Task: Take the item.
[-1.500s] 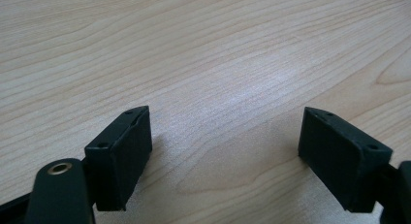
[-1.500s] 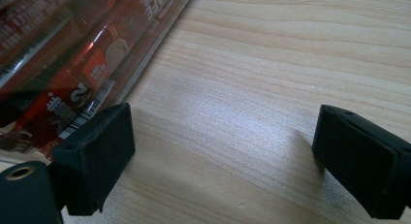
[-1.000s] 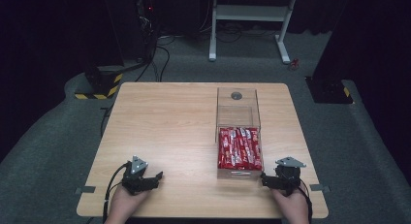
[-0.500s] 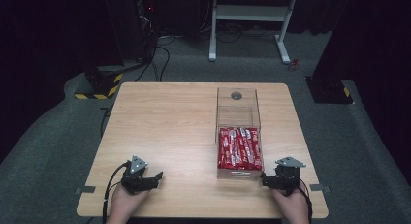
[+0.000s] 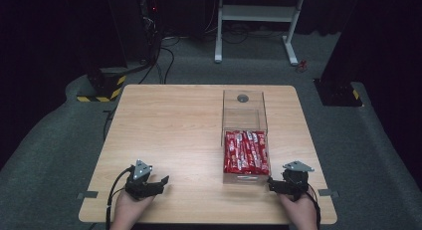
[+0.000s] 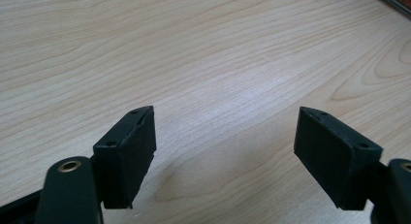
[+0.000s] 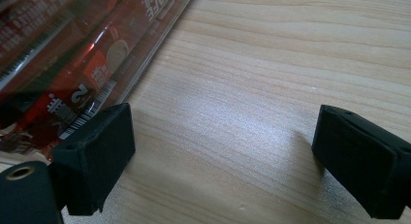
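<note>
Red snack packs [image 5: 246, 151] sit untouched in the clear box [image 5: 244, 110] at one o'clock, while both the left gripper [image 5: 160, 182] and the right gripper [image 5: 271, 184] gape wide and empty, the left's jaws just easing slightly inward.

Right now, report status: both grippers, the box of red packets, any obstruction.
Left gripper open, empty, jaws just eased inward. Right gripper open, empty, beside clear box. Red packets inside, untouched. Table between unobstructed.

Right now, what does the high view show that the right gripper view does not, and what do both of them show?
The high view alone gives the left gripper, open over bare wood, the far half of the clear box with its lid, and the floor.

The right gripper view alone gives the print and barcode on the red packets through the box wall.

Both give the right gripper, open and empty beside the box, and the wooden table.
</note>
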`<action>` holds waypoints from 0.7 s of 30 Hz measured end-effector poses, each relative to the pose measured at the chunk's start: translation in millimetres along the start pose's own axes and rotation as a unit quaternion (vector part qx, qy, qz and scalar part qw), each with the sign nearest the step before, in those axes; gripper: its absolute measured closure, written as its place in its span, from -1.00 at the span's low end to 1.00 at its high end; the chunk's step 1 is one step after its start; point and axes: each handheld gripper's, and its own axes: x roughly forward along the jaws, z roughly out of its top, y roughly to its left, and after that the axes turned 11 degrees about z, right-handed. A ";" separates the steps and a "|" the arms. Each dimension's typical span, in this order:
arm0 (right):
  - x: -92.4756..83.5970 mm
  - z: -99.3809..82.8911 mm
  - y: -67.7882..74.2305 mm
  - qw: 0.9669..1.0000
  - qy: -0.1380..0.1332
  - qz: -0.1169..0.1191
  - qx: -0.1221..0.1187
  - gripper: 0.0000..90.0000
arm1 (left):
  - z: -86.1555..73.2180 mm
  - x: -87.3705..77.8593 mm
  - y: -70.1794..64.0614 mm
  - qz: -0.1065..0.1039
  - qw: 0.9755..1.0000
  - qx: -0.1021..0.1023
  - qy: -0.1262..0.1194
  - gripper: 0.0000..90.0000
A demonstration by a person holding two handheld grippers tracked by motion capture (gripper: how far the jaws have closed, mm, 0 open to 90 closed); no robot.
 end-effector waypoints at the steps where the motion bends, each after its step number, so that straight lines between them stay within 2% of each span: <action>1: 0.0 0.0 0.1 1.000 0.000 0.000 0.000 -0.82 | 0.7 -0.2 -1.5 -0.002 1.000 0.004 -0.001 -0.48; 7: 0.2 0.2 0.0 1.000 0.000 0.001 -0.001 -0.82 | 3.6 -1.9 -6.9 -0.007 1.000 0.009 -0.009 -0.47; 12: 0.2 0.2 0.1 1.000 0.001 0.001 -0.001 -0.82 | 6.1 -5.5 -12.8 -0.016 1.000 0.003 -0.021 -0.46; 15: 0.2 0.2 0.1 1.000 0.001 0.001 -0.001 -0.82 | 7.2 -6.6 -16.3 -0.018 0.999 0.009 -0.025 -0.46; 21: 0.3 0.3 -0.1 1.000 0.001 0.002 -0.003 -0.82 | 9.4 -7.7 -23.1 -0.029 0.999 0.007 -0.028 -0.44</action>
